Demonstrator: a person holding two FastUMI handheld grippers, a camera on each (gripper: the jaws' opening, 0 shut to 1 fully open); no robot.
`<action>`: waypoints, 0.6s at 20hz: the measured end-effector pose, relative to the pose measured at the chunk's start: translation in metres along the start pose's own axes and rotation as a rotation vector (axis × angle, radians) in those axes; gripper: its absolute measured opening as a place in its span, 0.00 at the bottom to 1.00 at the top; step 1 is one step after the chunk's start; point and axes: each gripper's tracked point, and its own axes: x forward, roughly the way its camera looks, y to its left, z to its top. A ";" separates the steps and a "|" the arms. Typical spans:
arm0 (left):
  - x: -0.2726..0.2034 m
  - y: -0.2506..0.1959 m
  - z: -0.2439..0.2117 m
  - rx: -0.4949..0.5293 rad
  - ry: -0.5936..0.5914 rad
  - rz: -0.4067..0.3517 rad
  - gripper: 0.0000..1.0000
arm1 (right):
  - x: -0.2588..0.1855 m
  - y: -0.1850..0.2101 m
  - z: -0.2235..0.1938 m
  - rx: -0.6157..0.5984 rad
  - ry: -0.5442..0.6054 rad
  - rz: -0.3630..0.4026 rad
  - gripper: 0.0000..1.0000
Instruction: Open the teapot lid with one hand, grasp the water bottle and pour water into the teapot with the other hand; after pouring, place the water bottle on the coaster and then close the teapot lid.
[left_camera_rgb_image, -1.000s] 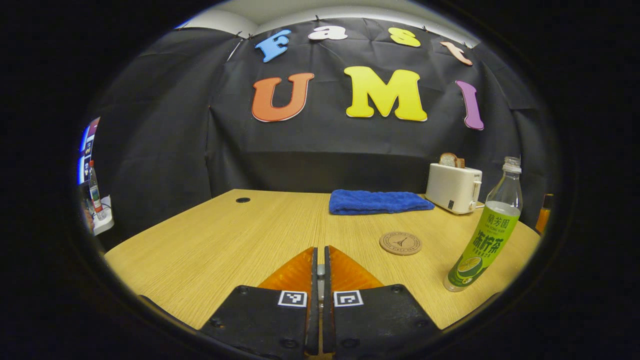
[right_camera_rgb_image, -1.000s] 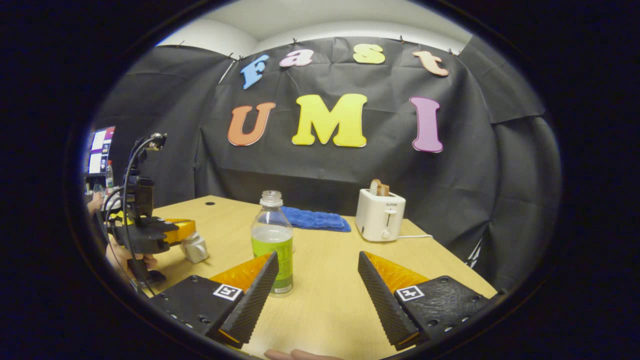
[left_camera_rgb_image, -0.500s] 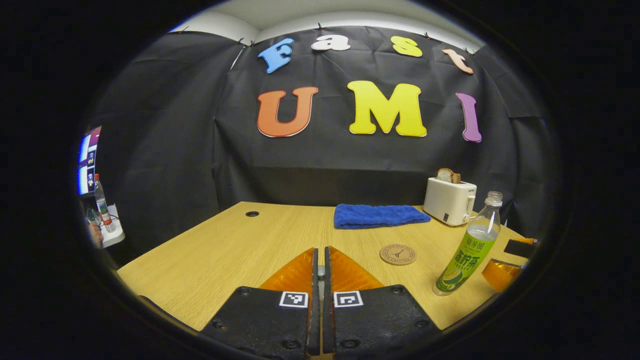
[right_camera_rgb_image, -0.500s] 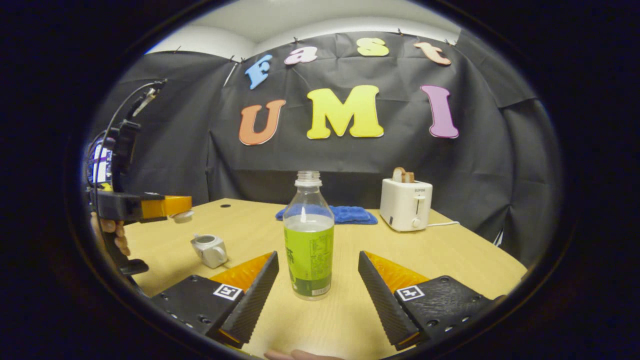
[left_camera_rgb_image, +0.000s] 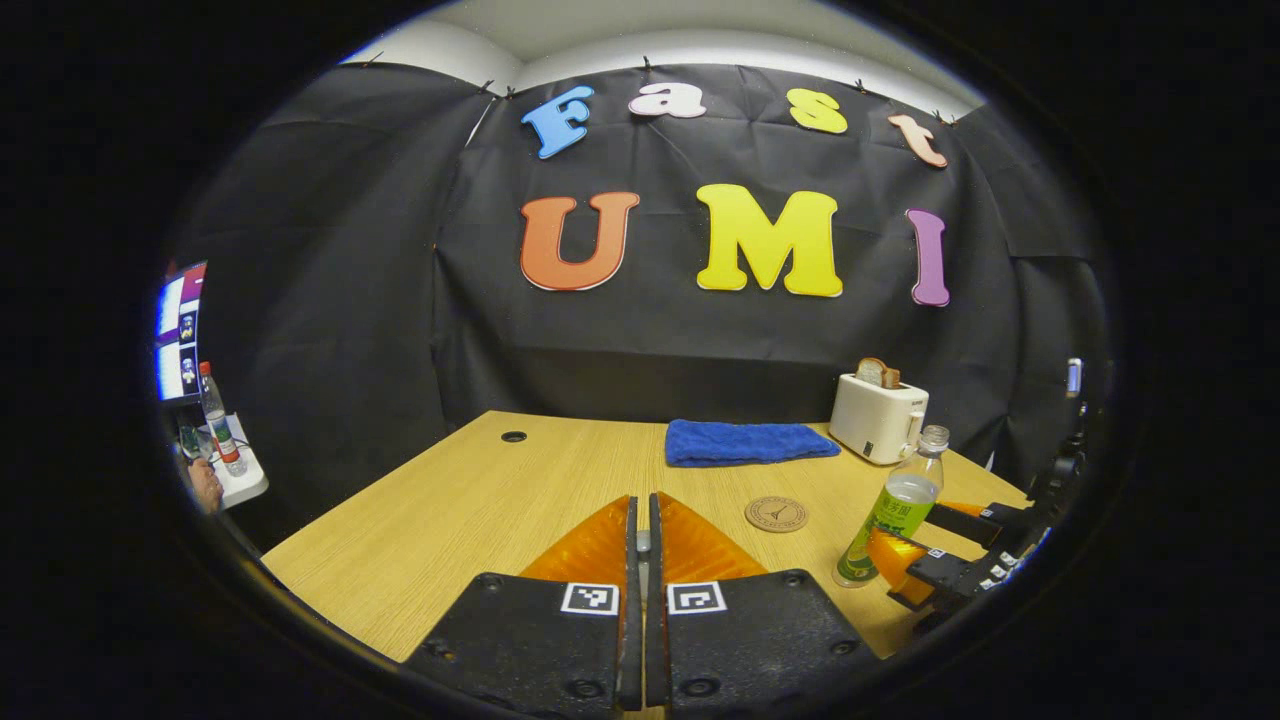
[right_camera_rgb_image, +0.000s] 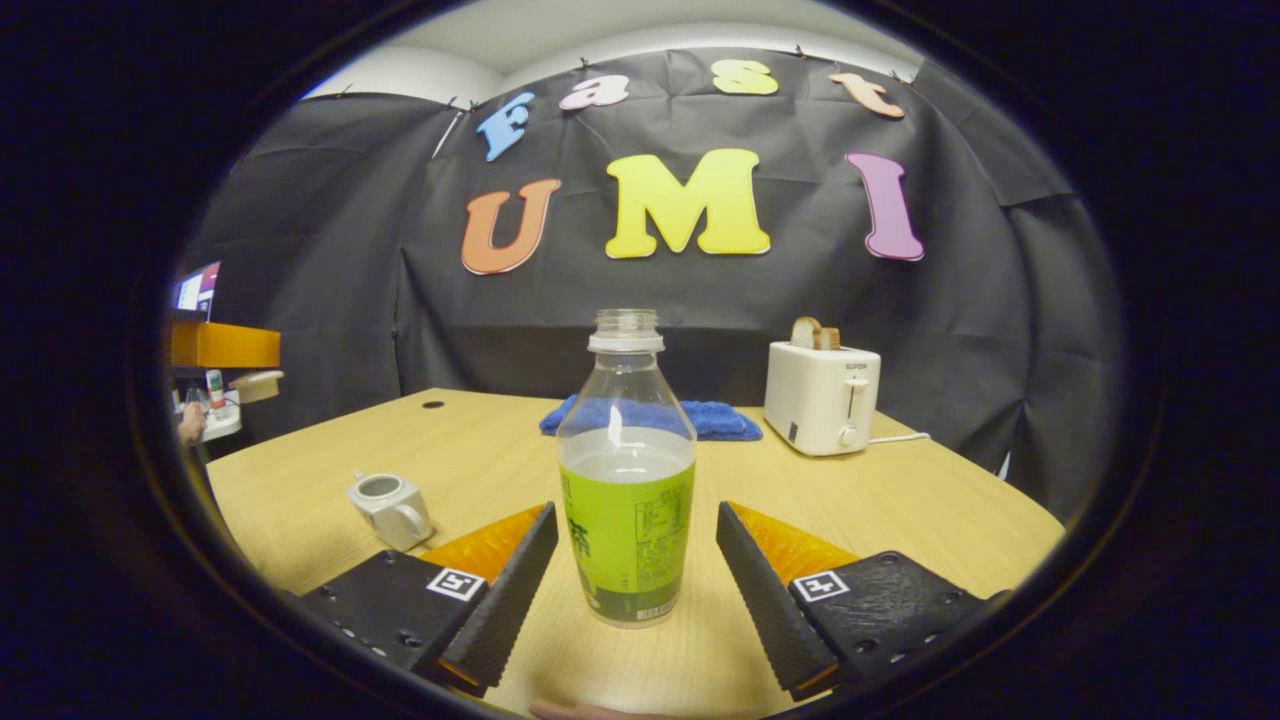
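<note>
An uncapped water bottle (right_camera_rgb_image: 626, 480) with a green label stands upright on the wooden table (right_camera_rgb_image: 900, 510). My right gripper (right_camera_rgb_image: 635, 520) is open, with one finger on each side of the bottle and not pressing it. A small pale teapot (right_camera_rgb_image: 385, 508) sits at the left with its top open. My left gripper (right_camera_rgb_image: 225, 345) hangs high at the far left, shut on the teapot lid (right_camera_rgb_image: 256, 385). In the left gripper view my left gripper (left_camera_rgb_image: 641, 505) is shut, and the bottle (left_camera_rgb_image: 893, 510) stands between the fingers of the right gripper (left_camera_rgb_image: 915, 538). A round coaster (left_camera_rgb_image: 776, 514) lies left of the bottle.
A white toaster (right_camera_rgb_image: 822, 397) with bread in it stands at the back right. A folded blue towel (right_camera_rgb_image: 650, 418) lies along the back edge behind the bottle. A side shelf with a small bottle (left_camera_rgb_image: 215, 420) is off the table's left.
My right gripper has moved forward until its open fingers straddle the bottle. My left gripper has lifted the lid higher and farther away from the teapot.
</note>
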 end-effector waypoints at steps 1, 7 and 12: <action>-0.002 0.000 0.000 0.014 0.005 -0.001 0.04 | 0.003 0.003 0.000 -0.009 -0.001 0.007 0.94; -0.022 0.012 0.014 0.029 -0.018 0.002 0.04 | 0.009 0.008 -0.001 -0.016 -0.004 0.030 0.81; -0.031 0.020 0.018 0.009 -0.022 -0.010 0.04 | 0.003 0.013 0.009 -0.065 0.004 0.008 0.73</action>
